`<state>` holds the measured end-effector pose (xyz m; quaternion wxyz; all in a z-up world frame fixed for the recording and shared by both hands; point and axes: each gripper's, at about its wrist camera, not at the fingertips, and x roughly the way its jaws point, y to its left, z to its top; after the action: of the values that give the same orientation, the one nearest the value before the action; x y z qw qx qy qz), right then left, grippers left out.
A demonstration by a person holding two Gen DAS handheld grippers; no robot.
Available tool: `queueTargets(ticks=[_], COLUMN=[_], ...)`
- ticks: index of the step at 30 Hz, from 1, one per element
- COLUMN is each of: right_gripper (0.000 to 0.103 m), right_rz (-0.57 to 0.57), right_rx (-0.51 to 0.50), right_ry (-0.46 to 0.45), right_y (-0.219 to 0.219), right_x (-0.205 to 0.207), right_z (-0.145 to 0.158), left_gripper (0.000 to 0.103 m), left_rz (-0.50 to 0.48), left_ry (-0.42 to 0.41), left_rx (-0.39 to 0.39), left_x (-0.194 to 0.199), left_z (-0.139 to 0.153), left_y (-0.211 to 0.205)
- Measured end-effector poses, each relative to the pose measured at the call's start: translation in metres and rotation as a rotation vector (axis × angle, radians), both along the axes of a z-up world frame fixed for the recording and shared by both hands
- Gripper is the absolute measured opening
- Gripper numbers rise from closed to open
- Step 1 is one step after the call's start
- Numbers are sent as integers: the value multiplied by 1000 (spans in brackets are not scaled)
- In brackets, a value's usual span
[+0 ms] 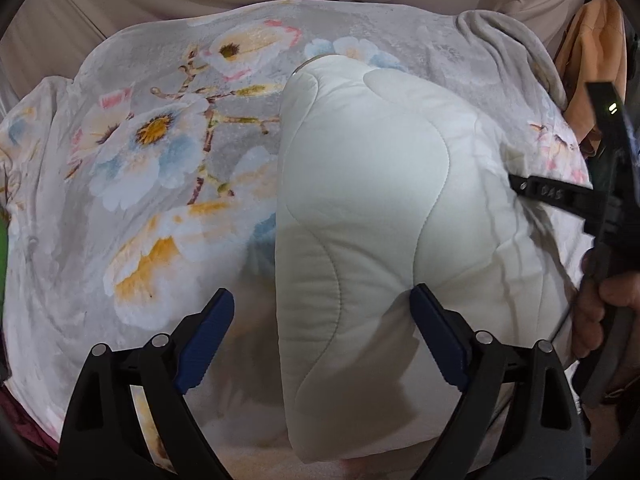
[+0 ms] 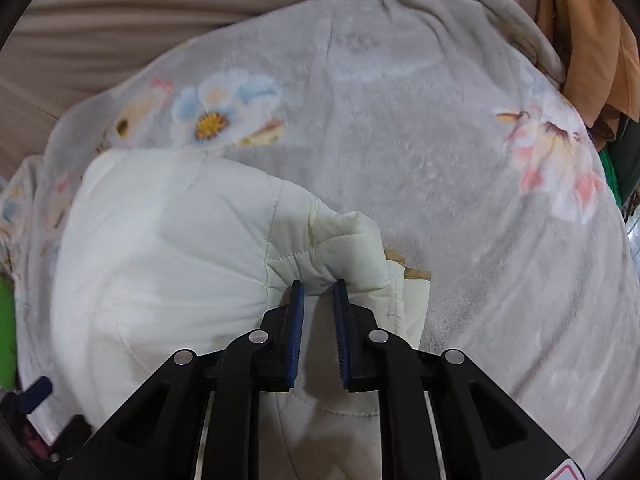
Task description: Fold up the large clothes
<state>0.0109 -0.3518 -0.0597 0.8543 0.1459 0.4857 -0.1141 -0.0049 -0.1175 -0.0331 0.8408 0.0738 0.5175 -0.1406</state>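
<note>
A cream quilted jacket (image 1: 372, 208) lies folded into a thick bundle on the floral fleece blanket (image 1: 152, 152), which serves as the landmark here. The left gripper (image 1: 322, 328) hovers over the jacket's near end with its jaws spread wide, holding nothing. The right gripper (image 2: 319, 292) sits at the jacket's edge (a bunched fold of fabric (image 2: 344, 248) rises right at its tips), jaws narrowed around that fold. Orange cloth (image 2: 588, 40) hangs beyond the blanket's far right corner.
</note>
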Motion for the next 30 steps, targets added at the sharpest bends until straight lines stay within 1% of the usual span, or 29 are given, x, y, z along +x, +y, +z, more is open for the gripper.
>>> queueTargets(ticks=[2,3,5,6,7,9,11,14,16,17,18,19,21,22,23,25,27,28,30], right_gripper=[15,15,14,14,12,12,13,14,15,16,19,23,27,33,33,33,34,36,38], right_rz=[-15,-18,-3,18,16,7,17,33,42,46,55,55,40,38,31,23,19,16,12], right_rx=[15,14,15,13,0,19,57,84,97,88,90,97,80,71,75,91,84,80,82], right_ry=[-67,-77,-35,10,19,-6,-70,-95,-61,-27,11,32,70,78,75,53,12,-4,-21], right_y=[0,0,1,2,2,2,1,3,9,14,20,23,28,30,29,26,22,19,16], right_x=[-7,-9,-3,2,2,-9,-36,-91,-122,-134,-142,-147,-149,-148,-146,-151,-162,-168,-177], right_z=[15,17,2,-10,-10,5,30,47,42,34,20,8,-16,-23,-24,-13,3,12,21], left_gripper=[88,88,89,90,90,89,88,88,88,88,88,88,94,95,95,95,95,95,94], left_rz=[0,3,7,6,4,-2,-5,-23,-44,-53,-63,-73,-74,-69,-67,-58,-40,-33,-12], left_ry=[2,7,16,18,18,14,25,67,90,100,104,109,130,127,115,108,128,133,127], left_rx=[9,3,-12,-20,-20,6,-16,-82,-117,-115,-100,-85,-68,-56,-44,-49,-84,-97,-126], left_x=[2,3,4,4,4,4,2,-4,-12,-17,-20,-23,-27,-28,-28,-26,-23,-23,-23], left_z=[-1,-3,-4,-4,-4,-2,2,9,10,7,1,-5,-22,-27,-30,-29,-22,-19,-10], left_y=[0,1,2,2,0,-3,-1,3,3,1,-3,-6,-11,-12,-12,-10,-4,-1,7])
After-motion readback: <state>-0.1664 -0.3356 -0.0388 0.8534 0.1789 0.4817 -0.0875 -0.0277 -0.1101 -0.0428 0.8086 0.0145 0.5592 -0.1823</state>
